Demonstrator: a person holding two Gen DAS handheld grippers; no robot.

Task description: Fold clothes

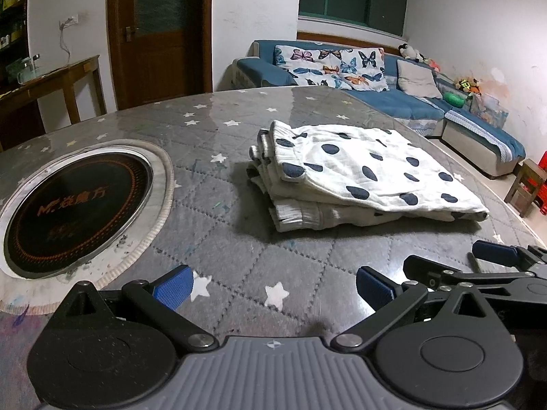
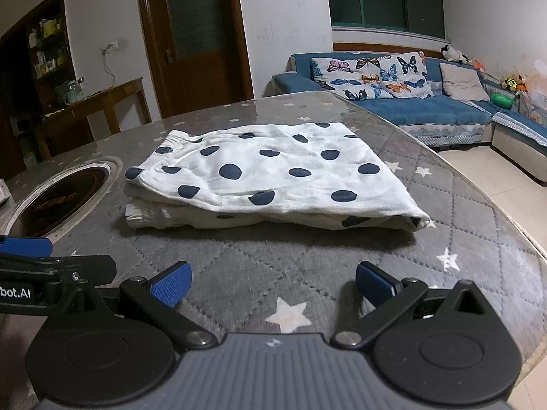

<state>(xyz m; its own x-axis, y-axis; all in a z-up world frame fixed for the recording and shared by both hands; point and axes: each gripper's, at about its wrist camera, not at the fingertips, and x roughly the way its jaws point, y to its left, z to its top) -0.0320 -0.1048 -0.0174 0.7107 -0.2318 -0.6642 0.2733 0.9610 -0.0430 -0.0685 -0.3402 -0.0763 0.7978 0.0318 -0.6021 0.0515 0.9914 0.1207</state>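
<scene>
Folded into a flat, layered stack: white garment with dark dots (image 1: 362, 177), lying on the grey star-quilted table (image 1: 239, 259), just right of the round inset cooktop (image 1: 75, 212). Spread wide and empty, short of the garment's near edge: left gripper (image 1: 273, 283). Likewise parted, gripping nothing, alongside: right gripper (image 2: 273, 283).

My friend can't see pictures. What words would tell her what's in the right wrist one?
A folded white garment with dark dots lies on a grey star-patterned table. The right gripper is open and empty in front of it, with the left gripper at the left edge. A blue sofa stands behind.
</scene>
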